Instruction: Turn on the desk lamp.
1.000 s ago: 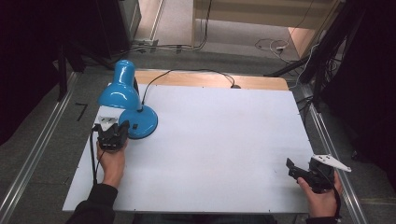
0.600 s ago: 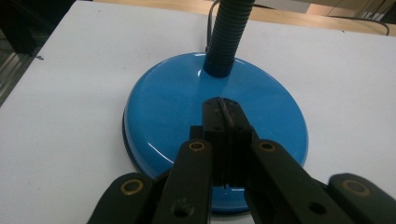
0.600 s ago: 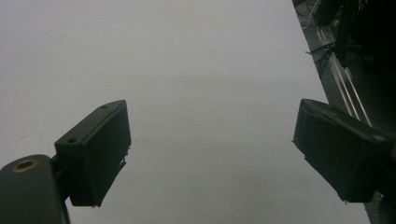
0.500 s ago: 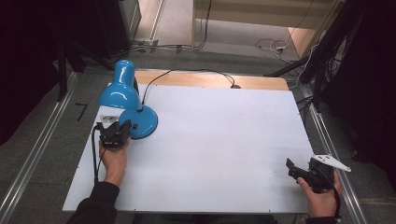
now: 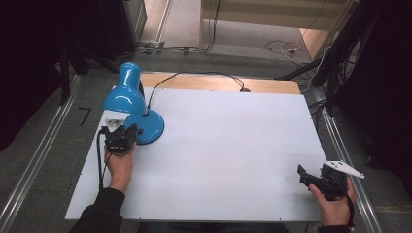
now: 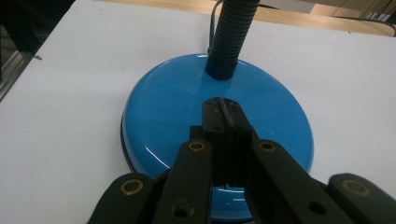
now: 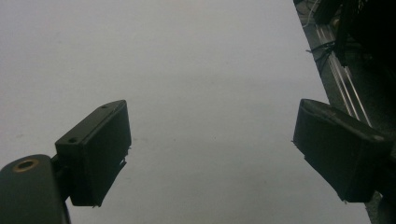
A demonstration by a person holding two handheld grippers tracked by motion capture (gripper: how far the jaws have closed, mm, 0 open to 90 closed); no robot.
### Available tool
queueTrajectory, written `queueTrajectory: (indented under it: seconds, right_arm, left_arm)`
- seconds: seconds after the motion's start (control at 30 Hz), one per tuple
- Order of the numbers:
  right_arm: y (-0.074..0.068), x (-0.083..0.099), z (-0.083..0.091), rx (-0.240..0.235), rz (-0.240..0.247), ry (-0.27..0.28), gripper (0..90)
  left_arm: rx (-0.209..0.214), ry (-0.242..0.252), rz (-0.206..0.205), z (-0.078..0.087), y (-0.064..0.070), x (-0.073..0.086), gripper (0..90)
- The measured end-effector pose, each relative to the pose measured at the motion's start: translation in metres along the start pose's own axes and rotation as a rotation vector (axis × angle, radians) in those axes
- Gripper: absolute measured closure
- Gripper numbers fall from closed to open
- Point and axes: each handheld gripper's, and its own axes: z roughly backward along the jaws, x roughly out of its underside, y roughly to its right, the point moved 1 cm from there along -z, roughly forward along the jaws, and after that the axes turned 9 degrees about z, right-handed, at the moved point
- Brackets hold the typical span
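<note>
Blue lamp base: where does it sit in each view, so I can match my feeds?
High view: the blue lamp base sits at the left of the white table, just ahead of the left hand-held gripper.
Left gripper view: it fills the middle, under the shut jaws.
Right gripper view: not in it.
Shared landmark: the white table.

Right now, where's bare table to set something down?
Bare: the whole white table between the lamp base and the right gripper. Crowded: the left back corner, where lamp, black cord and left gripper gather.
</note>
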Motion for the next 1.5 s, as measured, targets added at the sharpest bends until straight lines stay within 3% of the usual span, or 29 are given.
queueTrajectory:
  seconds: [1.07, 1.3, 1.5]
  right_arm:
    - [0.0005, 0.0001, -0.0006, -0.002, 0.002, -0.003, 10.3]
    - [0.0006, 0.0002, -0.0004, -0.003, 0.001, -0.003, 10.3]
    - [0.0008, 0.0004, -0.0003, -0.002, -0.001, -0.005, 10.3]
  left_arm:
    - [0.026, -0.051, -0.021, -0.0064, 0.0025, 0.0048, 90.0]
    - [0.011, -0.049, -0.062, -0.0059, 0.0041, 0.0063, 90.0]
    - [0.003, -0.044, -0.071, -0.006, 0.0052, 0.0072, 90.0]
